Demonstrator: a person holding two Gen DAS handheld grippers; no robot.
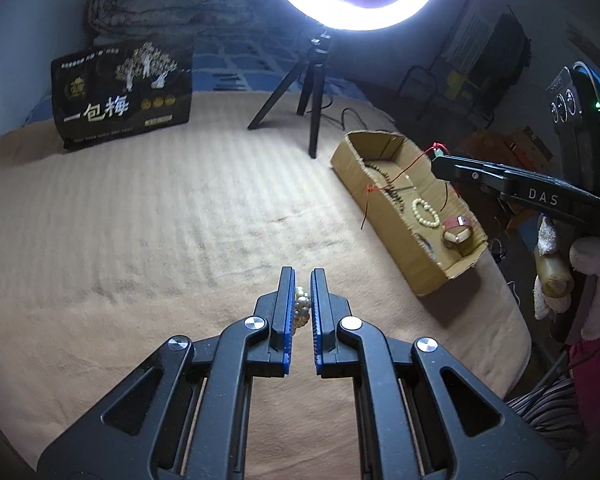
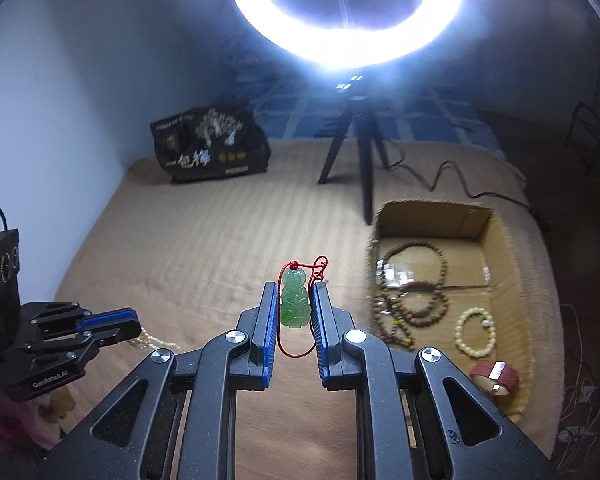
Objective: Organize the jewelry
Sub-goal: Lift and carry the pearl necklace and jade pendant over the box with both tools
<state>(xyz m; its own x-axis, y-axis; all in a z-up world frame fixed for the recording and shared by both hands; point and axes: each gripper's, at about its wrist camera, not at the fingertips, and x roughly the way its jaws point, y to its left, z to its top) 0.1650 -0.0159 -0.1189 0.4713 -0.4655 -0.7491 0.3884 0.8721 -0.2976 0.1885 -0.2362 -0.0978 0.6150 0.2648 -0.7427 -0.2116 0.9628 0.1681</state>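
Note:
My left gripper (image 1: 302, 280) is shut on a pale pearl-bead bracelet (image 1: 301, 306), low over the tan blanket; in the right wrist view it (image 2: 138, 326) is at the left with beads (image 2: 150, 340) trailing from it. My right gripper (image 2: 294, 292) is shut on a green jade pendant (image 2: 295, 300) with a red cord (image 2: 319, 266), held above the blanket left of the cardboard box (image 2: 512, 280). In the left wrist view the right gripper (image 1: 440, 164) hangs over the box (image 1: 380, 216), cord (image 1: 404, 172) dangling. The box holds brown bead necklaces (image 2: 416, 280), a cream bracelet (image 2: 475, 332) and a red-strap watch (image 2: 496, 376).
A ring light on a black tripod (image 2: 364, 160) stands on the blanket behind the box, its cable (image 2: 452, 176) trailing right. A black snack bag (image 1: 124, 96) stands at the back left by the wall. The bed edge drops off right of the box.

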